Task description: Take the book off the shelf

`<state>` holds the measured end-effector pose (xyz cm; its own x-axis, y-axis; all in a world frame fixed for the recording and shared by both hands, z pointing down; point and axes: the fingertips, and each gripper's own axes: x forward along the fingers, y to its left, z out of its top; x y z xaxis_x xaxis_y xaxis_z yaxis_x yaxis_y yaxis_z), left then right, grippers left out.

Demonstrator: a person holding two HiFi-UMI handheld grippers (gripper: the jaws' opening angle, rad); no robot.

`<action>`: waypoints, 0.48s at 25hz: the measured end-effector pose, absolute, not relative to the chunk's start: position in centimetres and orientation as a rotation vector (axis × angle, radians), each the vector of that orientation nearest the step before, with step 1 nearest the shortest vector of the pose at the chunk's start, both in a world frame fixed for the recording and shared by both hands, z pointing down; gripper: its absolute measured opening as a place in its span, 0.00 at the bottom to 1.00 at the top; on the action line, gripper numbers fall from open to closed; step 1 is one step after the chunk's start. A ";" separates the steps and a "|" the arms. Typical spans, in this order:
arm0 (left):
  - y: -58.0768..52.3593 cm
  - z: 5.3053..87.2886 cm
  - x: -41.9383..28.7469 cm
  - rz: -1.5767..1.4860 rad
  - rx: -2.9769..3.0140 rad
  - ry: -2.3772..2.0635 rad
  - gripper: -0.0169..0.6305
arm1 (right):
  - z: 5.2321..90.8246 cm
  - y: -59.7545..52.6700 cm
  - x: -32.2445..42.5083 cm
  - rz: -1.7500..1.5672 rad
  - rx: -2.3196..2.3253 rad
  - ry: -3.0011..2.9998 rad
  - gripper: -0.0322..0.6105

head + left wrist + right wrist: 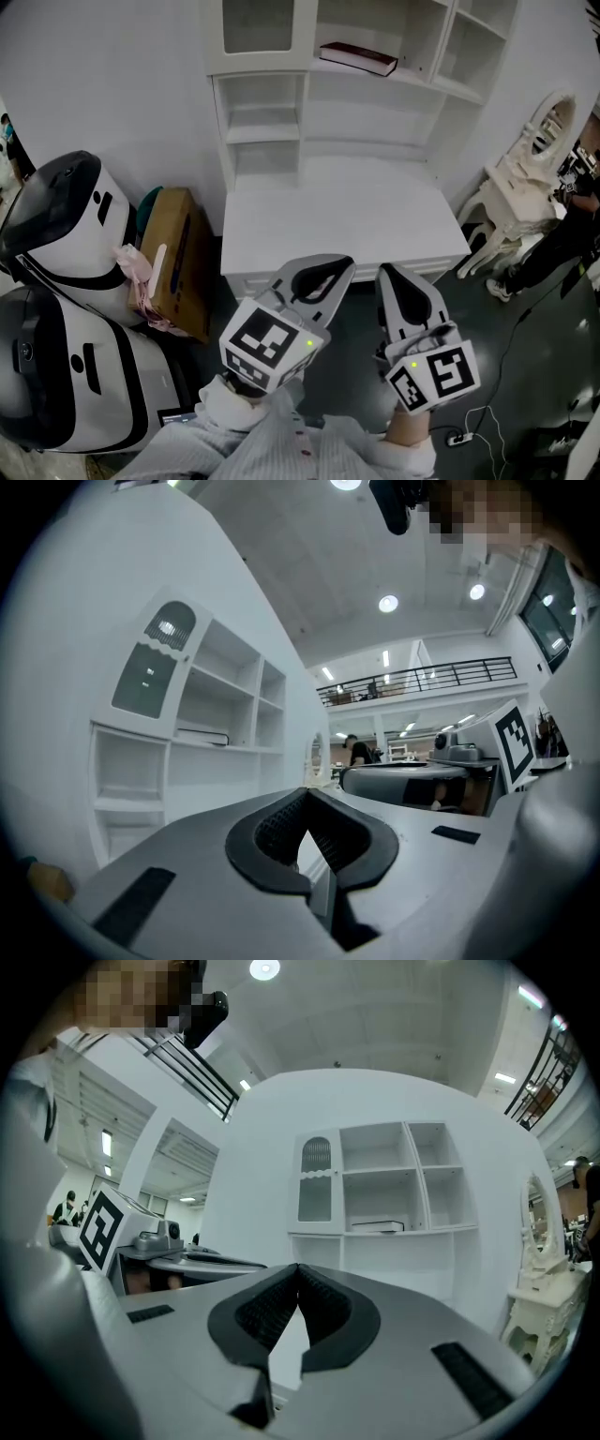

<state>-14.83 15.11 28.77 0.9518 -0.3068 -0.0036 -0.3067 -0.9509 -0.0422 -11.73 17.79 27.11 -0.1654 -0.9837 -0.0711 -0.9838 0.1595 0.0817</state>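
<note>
Straight path over the white desk top (pixel 347 220) to the shelf unit (pixel 223 131) is left open. Bay holding the book (pixel 358 58) is open-fronted and headroom is seen above the book; it is bounded by a closed cabinet door (pixel 258 26) on the left and an upright divider (pixel 448 37) on the right. Left flank is blocked by two white machines (pixel 70 230) and a cardboard box (pixel 178 262); right flank is crowded by an ornate white chair (pixel 525 183)

The head view looks steeply down from above onto the desk (pixel 337 220) and shelf unit (pixel 265 105), with the left gripper (pixel 343 265) and right gripper (pixel 386 273) low in frame. Each gripper view looks forward and upward along its own jaws, well back from the shelf unit. All three views share that unit and its book (pixel 358 58).
</note>
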 end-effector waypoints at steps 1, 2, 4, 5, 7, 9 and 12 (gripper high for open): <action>14.0 28.6 -14.5 0.002 -3.060 0.481 0.04 | 27.1 16.7 -11.4 0.167 -2.030 2.391 0.07; 13.0 28.5 -14.2 0.005 -3.061 0.481 0.04 | 27.1 15.8 -11.0 0.161 -2.031 2.391 0.07; 11.2 28.7 -13.6 -0.003 -3.067 0.483 0.04 | 27.1 14.0 -10.3 0.147 -2.030 2.386 0.07; 10.3 28.8 -13.3 -0.010 -3.067 0.483 0.04 | 27.3 13.1 -9.9 0.141 -2.030 2.384 0.07; 8.6 29.1 -12.9 -0.021 -3.065 0.481 0.04 | 27.6 11.6 -9.4 0.129 -2.036 2.381 0.07; 7.1 29.4 -12.5 -0.028 -3.067 0.477 0.04 | 27.9 10.1 -9.0 0.117 -2.038 2.381 0.07; 5.1 29.6 -12.0 -0.025 -3.074 0.470 0.04 | 28.2 8.2 -8.6 0.113 -2.043 2.383 0.07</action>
